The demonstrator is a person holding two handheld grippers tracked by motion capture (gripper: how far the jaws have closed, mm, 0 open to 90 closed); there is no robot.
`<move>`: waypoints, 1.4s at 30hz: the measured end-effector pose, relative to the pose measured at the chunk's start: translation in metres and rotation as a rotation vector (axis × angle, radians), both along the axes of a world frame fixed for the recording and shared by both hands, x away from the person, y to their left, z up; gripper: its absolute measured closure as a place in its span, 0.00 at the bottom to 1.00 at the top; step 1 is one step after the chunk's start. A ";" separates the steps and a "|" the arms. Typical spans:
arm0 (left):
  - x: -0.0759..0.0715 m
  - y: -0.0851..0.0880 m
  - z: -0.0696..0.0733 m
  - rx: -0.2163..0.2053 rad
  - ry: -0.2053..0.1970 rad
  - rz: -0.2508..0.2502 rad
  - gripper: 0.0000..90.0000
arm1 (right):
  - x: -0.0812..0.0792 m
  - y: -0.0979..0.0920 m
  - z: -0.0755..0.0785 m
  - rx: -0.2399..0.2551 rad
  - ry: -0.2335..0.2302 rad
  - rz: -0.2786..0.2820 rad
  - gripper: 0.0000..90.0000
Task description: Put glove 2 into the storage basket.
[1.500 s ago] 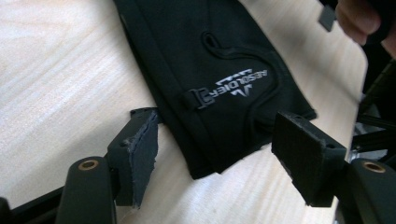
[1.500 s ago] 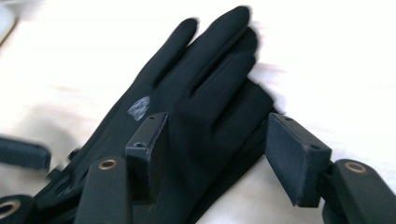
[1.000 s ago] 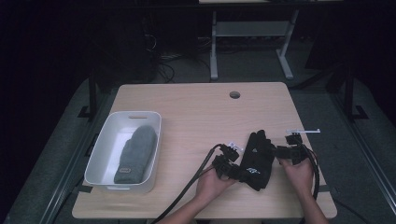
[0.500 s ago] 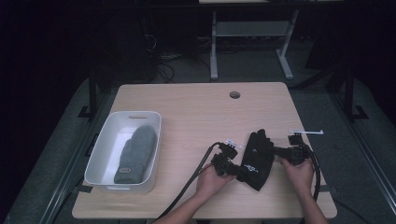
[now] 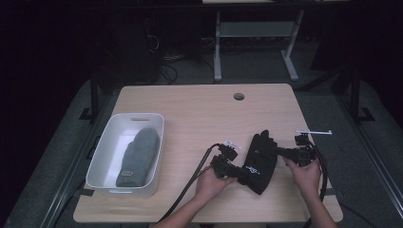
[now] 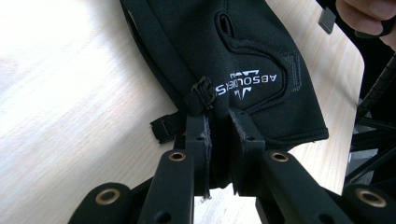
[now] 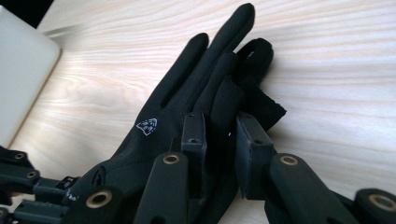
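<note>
Here, left gripper (image 5: 241, 173): jaws clenched on the wrist-end edge of the black glove (image 5: 260, 161), right by its small buckle strap (image 6: 164, 128) and the white logo print
Right gripper (image 5: 281, 151): jaws clamped on the thumb side of the same glove, its fingers (image 7: 219, 56) stretching away beyond the jaws
Black glove: strung between the two grippers, flat on the wooden table (image 5: 199, 114), cuff toward the person
Hands: left hand (image 5: 211, 183) and right hand (image 5: 304, 173) each hold a gripper from behind
White bin (image 5: 107, 156): well off beyond the left gripper, apart from the black glove
Grey mitten (image 5: 138, 156): lying inside that bin
</note>
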State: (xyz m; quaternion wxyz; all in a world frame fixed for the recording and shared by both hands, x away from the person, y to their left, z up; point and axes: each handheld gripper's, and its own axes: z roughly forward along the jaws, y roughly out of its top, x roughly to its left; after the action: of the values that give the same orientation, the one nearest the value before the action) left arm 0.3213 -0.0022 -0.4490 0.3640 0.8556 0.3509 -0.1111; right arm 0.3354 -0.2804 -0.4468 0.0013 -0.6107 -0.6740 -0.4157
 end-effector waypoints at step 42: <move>-0.001 0.072 0.062 -0.055 -0.111 0.056 0.89 | 0.022 0.055 0.066 0.106 -0.060 0.121 0.84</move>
State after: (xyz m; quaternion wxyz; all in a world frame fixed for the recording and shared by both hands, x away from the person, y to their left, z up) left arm 0.3204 0.0696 -0.3871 0.4091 0.8401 0.3507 -0.0627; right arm 0.3577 -0.2256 -0.3806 0.0386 -0.5553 -0.6863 -0.4681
